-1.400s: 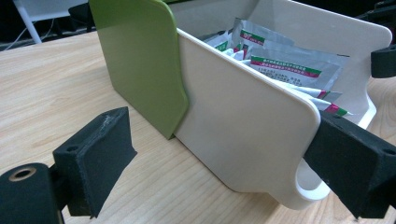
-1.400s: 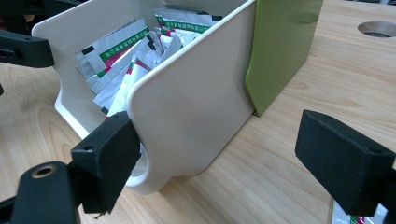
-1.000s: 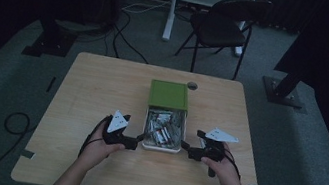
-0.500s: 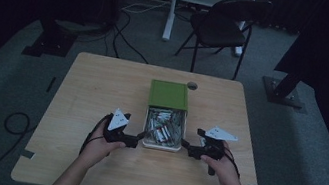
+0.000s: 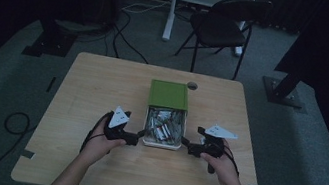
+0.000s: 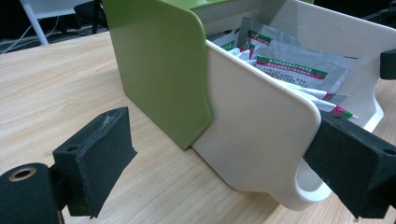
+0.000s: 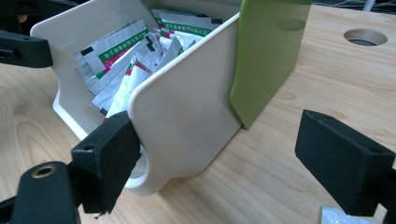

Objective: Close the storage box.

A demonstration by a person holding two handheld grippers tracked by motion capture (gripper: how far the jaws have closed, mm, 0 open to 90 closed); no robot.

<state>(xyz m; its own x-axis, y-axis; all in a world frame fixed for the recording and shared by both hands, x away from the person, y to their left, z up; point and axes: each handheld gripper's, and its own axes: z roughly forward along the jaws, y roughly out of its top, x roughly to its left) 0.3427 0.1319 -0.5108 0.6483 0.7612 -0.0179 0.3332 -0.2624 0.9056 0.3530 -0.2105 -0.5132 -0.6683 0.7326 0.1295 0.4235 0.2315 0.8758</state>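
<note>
White drawer (image 5: 162,144) of sachets (image 5: 164,125), drawn out of its green case (image 5: 168,95) toward the table's near edge; left gripper (image 5: 135,137) and right gripper (image 5: 185,144) flank it, fingers open, nothing gripped; handling yet to begin.

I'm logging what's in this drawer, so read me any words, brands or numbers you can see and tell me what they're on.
Foil sachets in the white drawer: green and red bands with rows of small print, too small and blurred to read; no word can be quoted.
Green sleeve of the box: no writing on the faces that show.
Wooden table: no writing.
</note>
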